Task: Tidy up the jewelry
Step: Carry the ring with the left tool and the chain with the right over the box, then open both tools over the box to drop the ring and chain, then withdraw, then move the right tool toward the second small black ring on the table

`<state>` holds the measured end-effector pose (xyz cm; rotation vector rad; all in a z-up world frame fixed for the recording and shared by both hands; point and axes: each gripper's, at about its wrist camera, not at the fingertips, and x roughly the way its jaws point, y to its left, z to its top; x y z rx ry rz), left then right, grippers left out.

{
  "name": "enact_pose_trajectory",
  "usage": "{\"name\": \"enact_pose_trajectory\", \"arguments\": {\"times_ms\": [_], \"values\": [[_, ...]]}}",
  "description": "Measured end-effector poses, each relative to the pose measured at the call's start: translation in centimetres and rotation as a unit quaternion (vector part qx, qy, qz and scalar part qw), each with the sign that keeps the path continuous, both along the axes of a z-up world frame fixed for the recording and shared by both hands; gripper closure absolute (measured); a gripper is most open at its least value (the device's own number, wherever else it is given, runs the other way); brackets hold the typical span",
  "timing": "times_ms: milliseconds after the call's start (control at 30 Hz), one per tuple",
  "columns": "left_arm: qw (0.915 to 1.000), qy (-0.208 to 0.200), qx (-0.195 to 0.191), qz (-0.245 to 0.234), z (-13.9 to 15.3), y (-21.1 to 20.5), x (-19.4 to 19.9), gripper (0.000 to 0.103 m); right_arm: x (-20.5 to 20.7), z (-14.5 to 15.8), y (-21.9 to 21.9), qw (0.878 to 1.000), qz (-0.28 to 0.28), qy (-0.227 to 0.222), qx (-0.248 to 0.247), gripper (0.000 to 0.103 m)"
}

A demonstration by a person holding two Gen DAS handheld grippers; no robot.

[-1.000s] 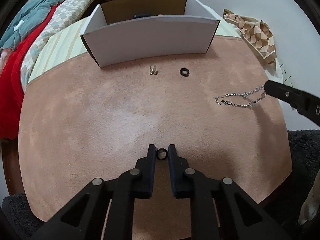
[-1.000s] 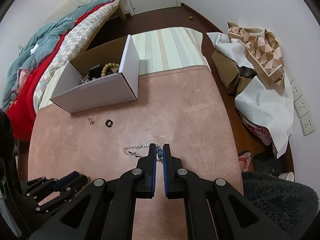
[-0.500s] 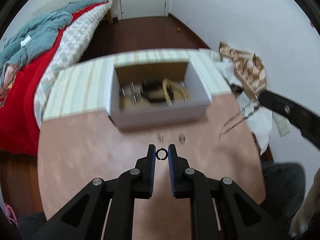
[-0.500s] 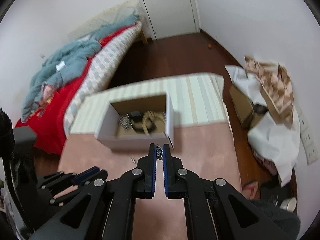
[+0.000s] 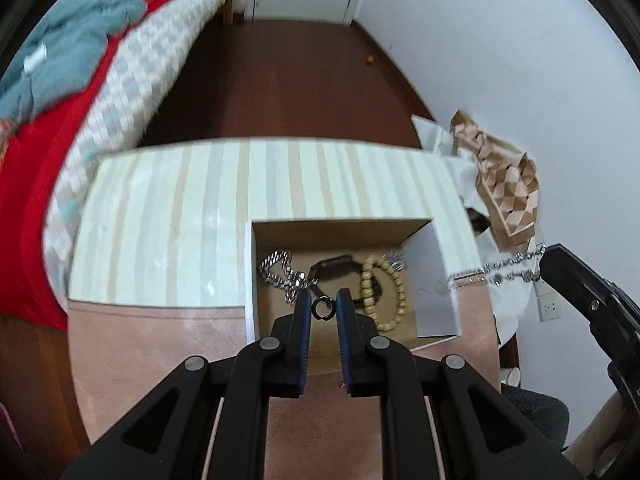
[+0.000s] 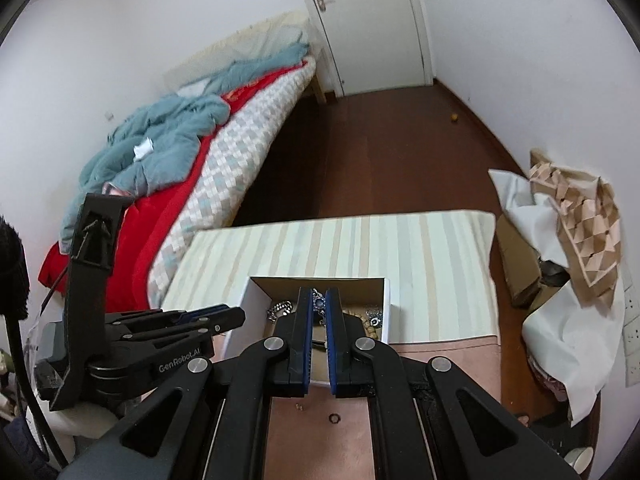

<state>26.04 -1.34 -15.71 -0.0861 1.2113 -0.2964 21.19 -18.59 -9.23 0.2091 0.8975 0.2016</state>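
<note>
Pinching a small black metal ring [image 5: 322,308] between its blue-padded tips, the left gripper [image 5: 322,309] hangs over the open white cardboard box [image 5: 434,280], its jaws closed only as far as the ring's width allows. The ring sits upright, its hole facing the camera, directly above the box's brown floor and near the front wall. Beneath and beyond it inside the box lie a silver curb-link chain [image 5: 280,272], a black band-like piece [image 5: 334,262] and a string of pale wooden beads [image 5: 386,292].

The right gripper [image 6: 319,308] is clamped almost fully together on a thin silver chain bracelet [image 5: 496,270], which in the left wrist view stretches sideways from that gripper's tip toward the box's right wall. From its own camera, the right gripper also points over the box [image 6: 386,308], a little toward the box's middle, with the chain's links showing between the pads.

Both loads appear to be over or at the edge of the box, so release seems to be the step in hand. The left gripper looks better placed: its ring is squarely above the opening, while the bracelet's long axis runs across the right wall and could drape over it if let go there.

A second small dark ring [image 6: 334,418] and a tiny earring-like piece [image 6: 298,405] are on the pink cloth-covered desk [image 6: 440,360], in front of the box.
</note>
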Motion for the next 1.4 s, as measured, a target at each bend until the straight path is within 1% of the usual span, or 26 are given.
{"name": "enact_pose_trajectory", "arguments": {"times_ms": [200,233,300,400,467,567,633,700,733,767,800,833,867,900,967,1033,1067,1100,1133,1167,1267,1400], "values": [[0.9977,0.067,-0.005,-0.002,-4.1,-0.1,1.2,0.093,3.5,-4.7,0.4,0.998,0.019,0.057,-0.014,0.097],[0.9970,0.077,-0.008,-0.003,-4.6,-0.1,1.3,0.093,3.7,-5.4,0.5,0.998,0.021,0.063,-0.017,0.097],[0.9960,0.090,0.001,0.000,-5.0,-0.3,1.7,0.092,4.2,-6.7,0.6,0.996,0.026,0.077,-0.024,0.097],[0.9955,0.094,0.009,0.010,-5.0,-0.3,2.1,0.091,4.9,-8.2,0.6,0.995,0.031,0.094,-0.026,0.097],[0.9956,0.092,0.007,0.015,-4.6,-0.1,2.5,0.090,5.2,-8.8,0.4,0.993,0.034,0.108,-0.021,0.097],[0.9961,0.084,0.007,0.027,-3.7,0.3,3.1,0.086,5.6,-9.6,0.2,0.991,0.033,0.130,-0.016,0.096],[0.9969,0.067,0.015,0.037,-2.6,0.6,3.3,0.078,5.7,-9.9,0.1,0.989,0.031,0.143,-0.015,0.096],[0.9978,0.047,0.024,0.040,-1.6,0.9,3.5,0.051,5.9,-10.1,0.3,0.987,0.032,0.158,-0.016,0.096],[0.9980,0.034,0.032,0.044,-1.1,1.1,3.4,0.045,5.9,-10.2,0.4,0.985,0.033,0.166,-0.019,0.095],[0.9975,0.018,0.046,0.050,-0.4,1.4,3.4,0.037,5.7,-10.1,0.4,0.985,0.032,0.169,-0.021,0.093],[0.9970,0.004,0.057,0.053,0.1,1.5,3.2,0.035,5.7,-10.1,0.4,0.984,0.030,0.171,-0.024,0.080],[0.9961,-0.008,0.068,0.056,0.5,1.8,3.1,0.035,5.6,-9.9,0.5,0.984,0.029,0.173,-0.025,0.069],[0.9947,-0.020,0.082,0.058,0.8,2.0,3.0,0.032,5.6,-9.8,0.5,0.984,0.027,0.172,-0.025,0.048],[0.9927,-0.032,0.099,0.061,1.1,2.1,2.8,0.024,5.4,-9.5,0.4,0.985,0.023,0.169,-0.023,0.035],[0.9885,-0.048,0.126,0.069,1.2,2.4,2.2,0.014,5.2,-9.0,0.2,0.986,0.017,0.164,-0.023,0.034],[0.9842,-0.059,0.148,0.077,1.2,2.6,1.8,0.014,5.0,-8.5,0.2,0.987,0.008,0.158,-0.037,0.034],[0.9824,-0.063,0.156,0.081,1.1,2.9,1.5,0.008,4.7,-8.1,0.2,0.987,0.002,0.154,-0.051,0.031],[0.9816,-0.066,0.158,0.084,1.0,3.1,1.3,0.003,4.6,-7.8,0.4,0.986,-0.005,0.150,-0.070,0.019],[0.9810,-0.069,0.160,0.085,0.8,3.2,1.0,0.003,4.4,-7.6,0.4,0.986,-0.011,0.147,-0.083,0.012],[0.9802,-0.073,0.162,0.087,0.8,3.3,0.6,0.003,4.1,-7.4,0.5,0.985,-0.018,0.142,-0.100,0.003],[0.9781,-0.083,0.169,0.089,0.4,3.3,-0.5,0.002,3.3,-7.1,0.9,0.981,-0.028,0.135,-0.136,0.002],[0.9765,-0.087,0.176,0.089,-0.1,3.3,-1.6,0.001,2.6,-7.8,0.9,0.979,-0.033,0.147,-0.138,0.000]]}}
